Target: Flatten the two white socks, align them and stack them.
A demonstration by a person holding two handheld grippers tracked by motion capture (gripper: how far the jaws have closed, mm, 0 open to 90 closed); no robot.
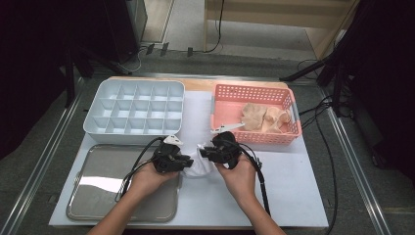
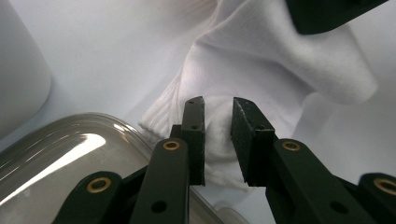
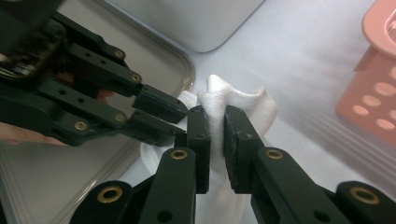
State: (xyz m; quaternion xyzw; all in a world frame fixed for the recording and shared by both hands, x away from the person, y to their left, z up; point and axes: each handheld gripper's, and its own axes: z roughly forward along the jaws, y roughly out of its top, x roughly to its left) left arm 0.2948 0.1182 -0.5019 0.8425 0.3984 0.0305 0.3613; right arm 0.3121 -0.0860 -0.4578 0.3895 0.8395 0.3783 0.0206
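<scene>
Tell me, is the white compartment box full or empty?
Empty. The white compartment box shows bare white bottoms in every cell seen from the high view.

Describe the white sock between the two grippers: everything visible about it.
The white sock is soft knit fabric with a ribbed cuff, bunched and folded rather than flat. It lies on the white table cover beside the metal tray, its cuff end against the tray's rim. The right gripper pinches an upstanding fold of it. The left gripper has fabric between its jaws; the left gripper view does not settle whether the pads press yet.
</scene>
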